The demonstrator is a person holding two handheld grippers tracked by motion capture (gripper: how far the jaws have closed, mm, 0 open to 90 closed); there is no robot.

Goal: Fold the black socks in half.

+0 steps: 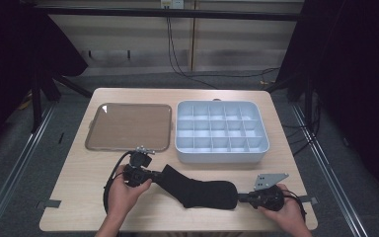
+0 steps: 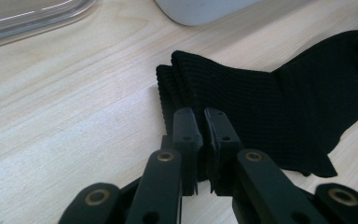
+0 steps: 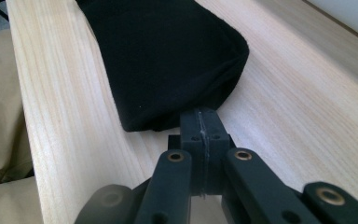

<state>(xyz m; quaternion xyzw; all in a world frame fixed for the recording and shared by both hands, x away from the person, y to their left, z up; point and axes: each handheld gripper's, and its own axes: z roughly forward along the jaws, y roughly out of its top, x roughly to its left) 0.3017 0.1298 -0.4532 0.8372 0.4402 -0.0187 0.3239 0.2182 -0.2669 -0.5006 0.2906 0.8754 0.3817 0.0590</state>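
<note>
High view: black sock (image 1: 197, 190) lies flat near the desk (image 1: 84, 177) front edge, bare wood to its left; tray (image 1: 128, 127) and divided box (image 1: 221, 132) behind.
Left gripper view: left tongs (image 2: 204, 122) pinched on sock cuff.
Right gripper view: right tongs (image 3: 200, 122) fully closed at sock toe edge; grip on cloth unclear.

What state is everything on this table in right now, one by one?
Black sock: lying flat on the table, gripped at both ends.
Left gripper: shut on the sock's cuff end.
Right gripper: shut on the sock's toe end.
Compartment box: open, every compartment empty.
Clear lid: off the box, lying flat beside it.
</note>
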